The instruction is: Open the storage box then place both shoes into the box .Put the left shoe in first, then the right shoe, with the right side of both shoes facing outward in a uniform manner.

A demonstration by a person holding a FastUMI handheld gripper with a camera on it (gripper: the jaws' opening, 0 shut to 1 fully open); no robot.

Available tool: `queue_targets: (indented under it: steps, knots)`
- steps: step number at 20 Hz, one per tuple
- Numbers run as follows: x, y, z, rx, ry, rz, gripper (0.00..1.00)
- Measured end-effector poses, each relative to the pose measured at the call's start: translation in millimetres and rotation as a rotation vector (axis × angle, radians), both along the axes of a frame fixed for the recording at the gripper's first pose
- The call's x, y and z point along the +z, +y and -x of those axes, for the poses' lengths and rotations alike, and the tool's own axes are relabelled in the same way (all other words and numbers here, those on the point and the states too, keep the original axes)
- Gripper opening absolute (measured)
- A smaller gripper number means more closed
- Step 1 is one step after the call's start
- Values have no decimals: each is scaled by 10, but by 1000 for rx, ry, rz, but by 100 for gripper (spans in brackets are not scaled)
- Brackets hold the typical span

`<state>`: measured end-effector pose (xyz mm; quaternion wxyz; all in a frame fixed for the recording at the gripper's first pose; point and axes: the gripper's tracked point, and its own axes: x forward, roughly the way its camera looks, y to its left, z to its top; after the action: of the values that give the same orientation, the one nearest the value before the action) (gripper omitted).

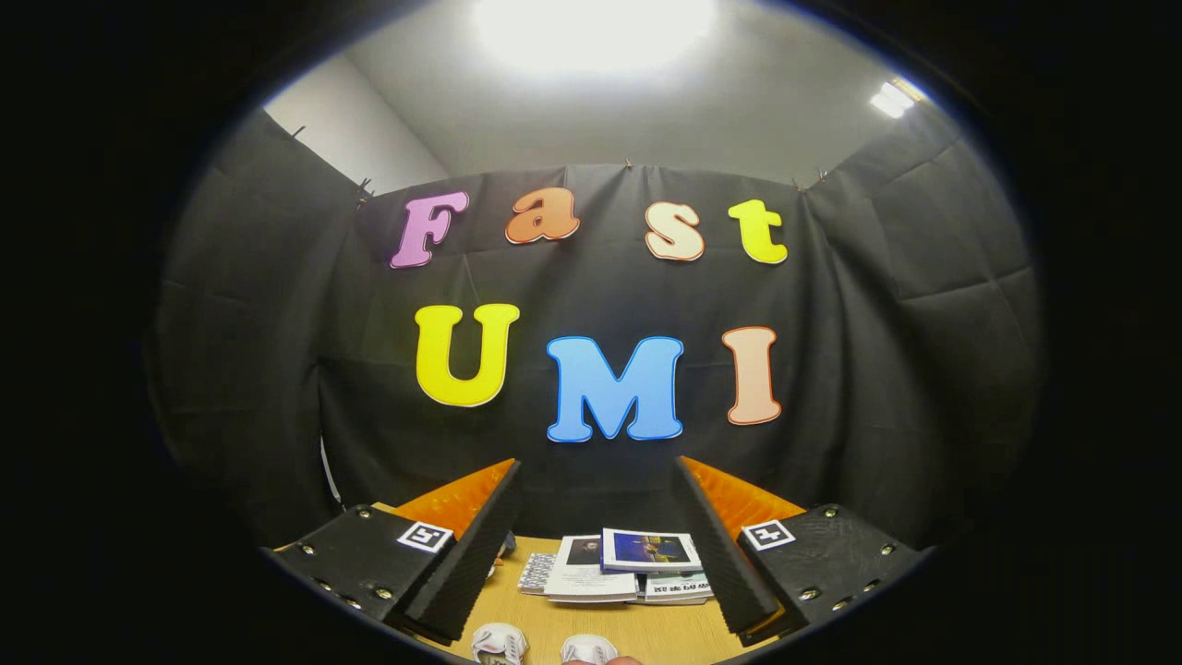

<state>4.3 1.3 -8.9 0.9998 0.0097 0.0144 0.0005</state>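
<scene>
The claw stands wide with nothing between its fingers, aimed level at the booth wall. Both shoes lie on the wooden surface below and nearer than the fingertips, side by side, so the next move probably means tipping down and drawing back. A stack of booklets sits farther off, between the fingers.

1. The gripper is hanging above the table, its two fingers standing wide apart with nothing between them
2. A stack of booklets is lying on the table beyond the fingers, seen through the gap between them
3. The topmost booklet is resting toward the right of that stack
4. Two shoes are sitting side by side on the table, nearer than the booklets
5. The booth wall is hanging behind the table
</scene>
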Motion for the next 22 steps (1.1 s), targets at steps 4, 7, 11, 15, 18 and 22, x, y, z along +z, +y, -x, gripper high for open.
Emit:
queue_targets:
  steps: [4, 7, 11, 15, 18, 22]
  knots:
    - [-57, 11, -7, 5, 12, -6, 98]
    - [-194, 17, -29, 10, 43, -12, 98]
    - [-458, 61, -59, 22, 111, -27, 98]
    - [-796, 219, -110, 90, 200, -29, 98]
    - [-1076, 386, -108, 145, 270, -73, 98]
    - [-1624, 642, -40, 220, 415, -60, 98]
